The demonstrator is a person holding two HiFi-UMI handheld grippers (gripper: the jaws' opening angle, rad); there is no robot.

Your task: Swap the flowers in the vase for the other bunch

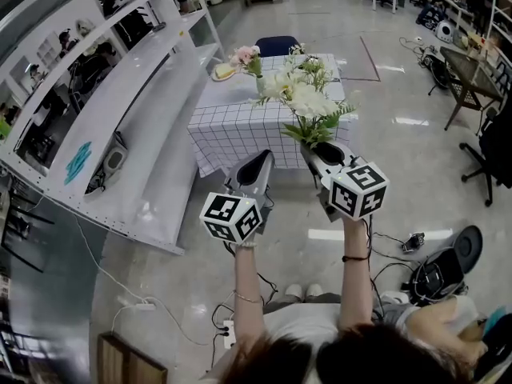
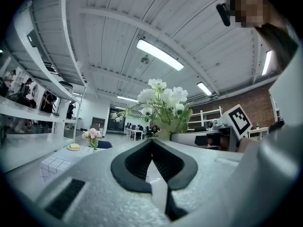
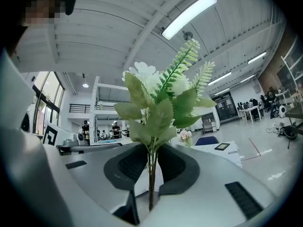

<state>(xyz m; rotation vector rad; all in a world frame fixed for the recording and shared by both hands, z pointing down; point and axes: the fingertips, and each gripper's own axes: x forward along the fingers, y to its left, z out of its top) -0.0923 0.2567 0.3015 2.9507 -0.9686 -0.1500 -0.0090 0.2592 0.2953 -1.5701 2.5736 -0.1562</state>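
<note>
Glossy grey flooring (image 1: 400, 154) is spreading across a wide workshop, with long white shelving (image 1: 120, 126) running down the left of the head view and desks crowding the upper right. At upper centre, a table (image 1: 232, 138) draped in a checked cloth is carrying the vase (image 2: 93, 144), and the pink flowers (image 1: 245, 54) are standing upright in it. Just to their left, a plate (image 1: 224, 72) is bearing something yellow that we cannot make out. A blue chair (image 1: 276, 45) is sitting behind the table.

We are raising both tools in the centre of the frame, short of the table. Our right gripper (image 1: 320, 150) is pinching the stems of the white bunch (image 1: 308, 102). In the right gripper view, the stems are running up between the dark pads (image 3: 177, 167), and the leaves and blooms are fanning out above. Our left gripper (image 1: 260, 161), just beside it on the left, is carrying nothing. In the left gripper view, its jaws are pressed together at the tips.
</note>
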